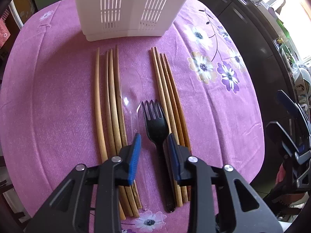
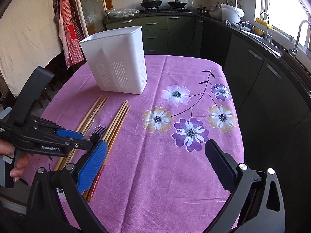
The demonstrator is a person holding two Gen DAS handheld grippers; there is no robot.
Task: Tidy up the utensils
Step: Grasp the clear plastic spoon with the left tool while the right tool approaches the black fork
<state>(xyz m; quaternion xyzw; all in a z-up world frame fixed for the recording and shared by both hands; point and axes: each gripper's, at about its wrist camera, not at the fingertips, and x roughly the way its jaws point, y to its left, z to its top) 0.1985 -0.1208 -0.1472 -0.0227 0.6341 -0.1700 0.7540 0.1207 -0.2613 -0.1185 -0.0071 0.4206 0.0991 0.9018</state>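
Black fork (image 1: 155, 124) lies between our left gripper's (image 1: 153, 145) spread fingers (right gripper (image 2: 155, 167) gapes idle), so closing could snag neighbouring chopsticks (image 1: 171, 104) or the clear spoon (image 1: 132, 97).

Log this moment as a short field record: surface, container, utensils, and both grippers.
surface: pink floral tablecloth
container: white slotted plastic utensil holder, upright at the far side of the cloth, apart from the utensils
utensils: black plastic fork and clear plastic spoon lying between two bundles of wooden chopsticks, left bundle, right bundle
left gripper: open, fingers either side of the fork, not closed on it
right gripper: open wide, over bare cloth, holding nothing
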